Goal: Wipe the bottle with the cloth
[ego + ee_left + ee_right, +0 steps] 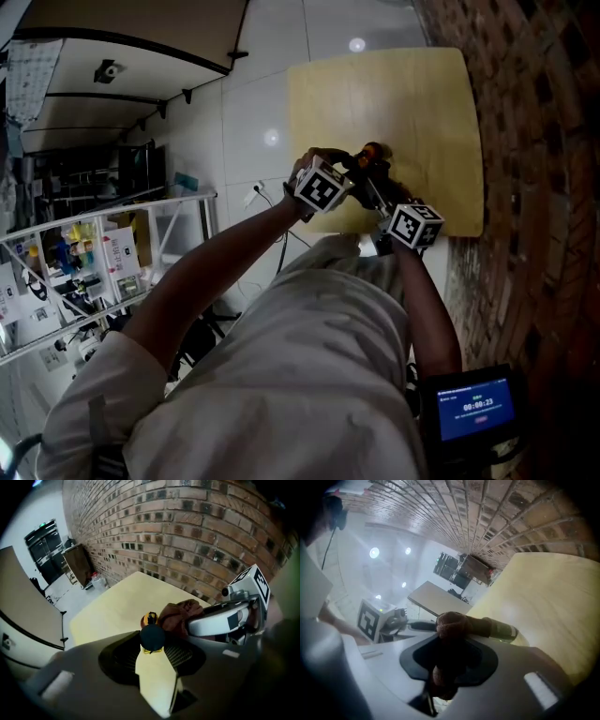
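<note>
A dark bottle with a yellow band stands upright on the yellow table, seen from above its cap. My left gripper is shut on it near the top. A brown cloth is bunched in my right gripper, which is shut on it. The cloth presses against the bottle's side, right next to the left gripper. In the head view both grippers meet at the bottle near the table's front edge; the left gripper's fingertips are hidden there.
A brick wall runs close along the table's right side. White tiled floor lies to the left, with a cable on it. A cluttered shelf rack stands at the far left. A small lit screen sits at bottom right.
</note>
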A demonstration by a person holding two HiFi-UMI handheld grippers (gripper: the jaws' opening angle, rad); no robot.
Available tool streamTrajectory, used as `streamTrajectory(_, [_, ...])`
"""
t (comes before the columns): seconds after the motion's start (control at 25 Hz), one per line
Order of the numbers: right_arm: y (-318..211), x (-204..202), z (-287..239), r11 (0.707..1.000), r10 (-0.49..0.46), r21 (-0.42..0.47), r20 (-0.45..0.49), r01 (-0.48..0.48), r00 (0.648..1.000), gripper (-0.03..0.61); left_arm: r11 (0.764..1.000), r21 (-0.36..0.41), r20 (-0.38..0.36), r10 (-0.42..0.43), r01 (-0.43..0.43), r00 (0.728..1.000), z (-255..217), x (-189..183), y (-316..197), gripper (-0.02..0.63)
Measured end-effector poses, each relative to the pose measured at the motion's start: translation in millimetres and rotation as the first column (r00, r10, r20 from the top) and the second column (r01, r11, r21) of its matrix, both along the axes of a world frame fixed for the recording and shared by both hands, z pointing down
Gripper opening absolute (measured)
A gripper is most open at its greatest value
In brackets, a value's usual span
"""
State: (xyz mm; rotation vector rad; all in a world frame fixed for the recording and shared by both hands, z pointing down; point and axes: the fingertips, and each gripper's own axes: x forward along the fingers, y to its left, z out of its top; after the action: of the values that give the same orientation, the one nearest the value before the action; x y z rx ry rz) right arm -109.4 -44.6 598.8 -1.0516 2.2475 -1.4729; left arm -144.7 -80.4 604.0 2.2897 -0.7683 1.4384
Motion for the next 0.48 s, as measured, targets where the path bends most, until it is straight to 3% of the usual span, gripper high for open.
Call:
streamTrajectory(0.2, [-12.4, 6.4, 7.7, 0.998, 0.041, -0.054, 0.058, -0.038, 0.997, 0.083, 0.978, -0.063, -0.064, -0.205, 0.201, 0.977, -4.5, 8.3, 5.7, 0.171])
streamTrajectory(0.48, [-16.2, 8.1, 43.0, 0.987, 0.064, -0.143, -0.062, -0.072, 0.996, 0.083, 0.968, -0.078, -0.058, -0.242, 0.237, 0.968, -14.1, 7.8, 12.7, 0.17])
